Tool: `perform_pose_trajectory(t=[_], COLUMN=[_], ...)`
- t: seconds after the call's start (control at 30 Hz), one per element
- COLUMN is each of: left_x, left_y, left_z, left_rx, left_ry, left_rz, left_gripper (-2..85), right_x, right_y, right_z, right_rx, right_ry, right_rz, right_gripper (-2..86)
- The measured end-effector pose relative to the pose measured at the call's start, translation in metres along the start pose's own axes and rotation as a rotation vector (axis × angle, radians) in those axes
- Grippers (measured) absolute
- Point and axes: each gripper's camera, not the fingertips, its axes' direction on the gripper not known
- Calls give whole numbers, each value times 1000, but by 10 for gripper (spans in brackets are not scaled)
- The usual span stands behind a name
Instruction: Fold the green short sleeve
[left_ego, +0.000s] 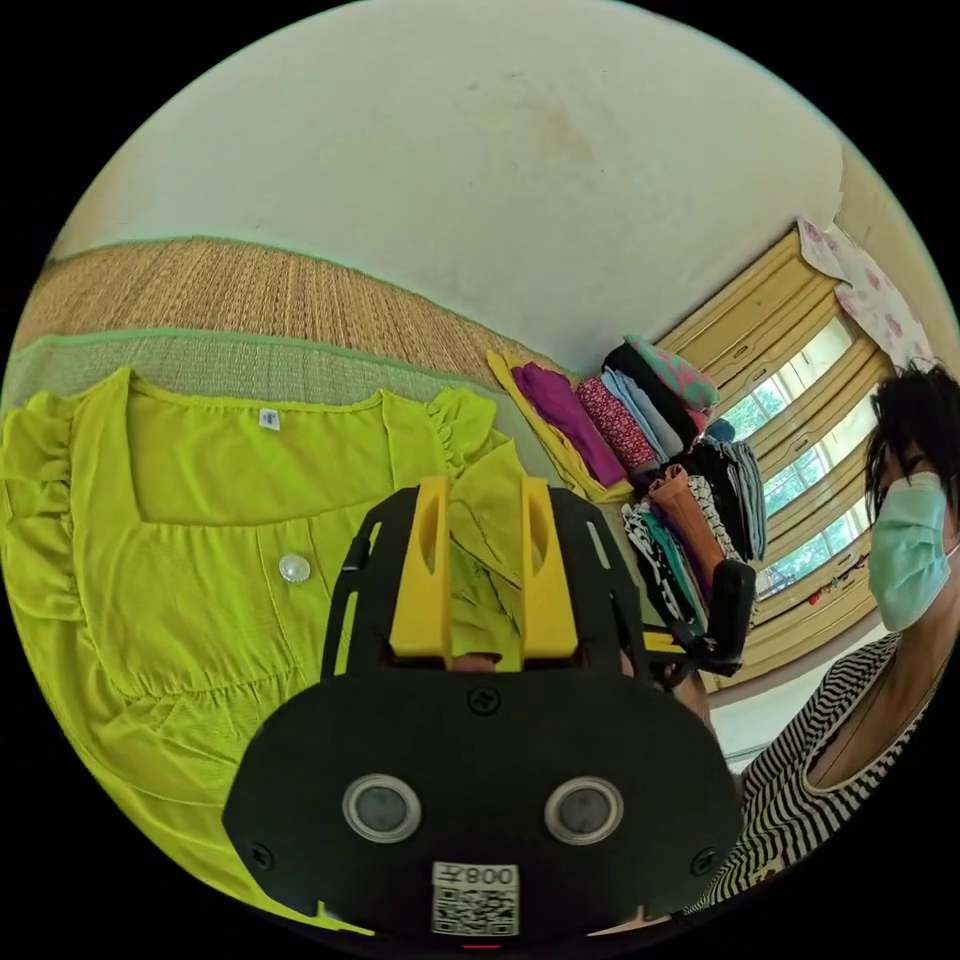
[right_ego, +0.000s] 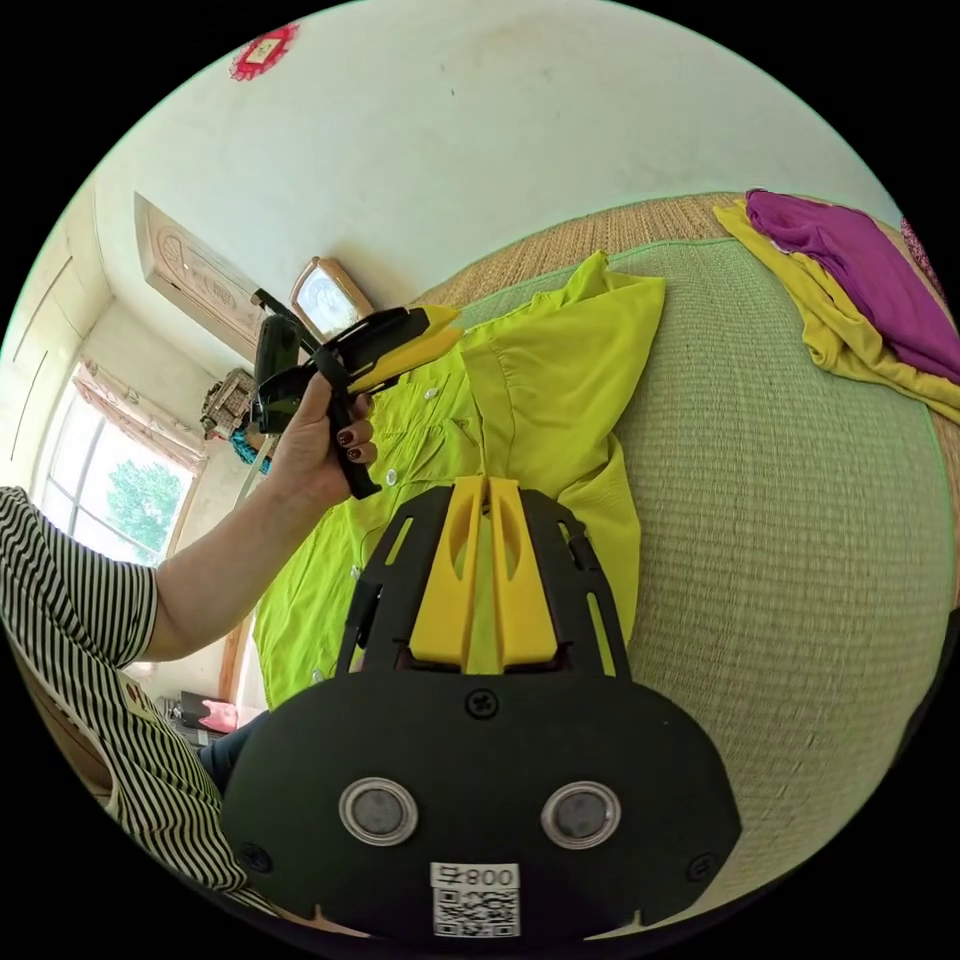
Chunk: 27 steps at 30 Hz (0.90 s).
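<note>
Shirt (left_ego: 200, 560), green, lies on the woven mat (right_ego: 800, 480). Left tool (left_ego: 485, 500) clamps a fabric fold; right tool (right_ego: 487, 490) pinches its hem.

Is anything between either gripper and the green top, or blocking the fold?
Nothing visible. The left gripper has a fold of the green top between its jaws, and the right gripper is shut on the top's edge. The clothes pile lies off to the side on the mat.
</note>
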Motion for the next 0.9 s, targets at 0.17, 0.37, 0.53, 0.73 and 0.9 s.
perform_pose_trajectory(t=[0.17, 0.37, 0.53, 0.73, 0.9], left_x=[32, 64, 82, 89, 106], left_y=[-33, -68, -74, -72, -71], left_z=[37, 110, 145, 142, 128], left_rx=[-139, -377, -484, -456, -385], left_ry=[17, -55, -146, -173, -152], left_rz=[166, 333, 427, 427, 448], left_gripper=[102, 104, 92, 29, 8], right_x=[5, 11, 21, 25, 29], right_y=[-6, -18, -16, -24, -36], right_z=[-6, 2, -31, -28, -4], right_rx=[13, -29, 124, 99, 16], right_ry=[-59, -114, 29, 207, 287], right_rz=[-14, -14, 47, 77, 93], right_gripper=[36, 73, 78, 81, 74])
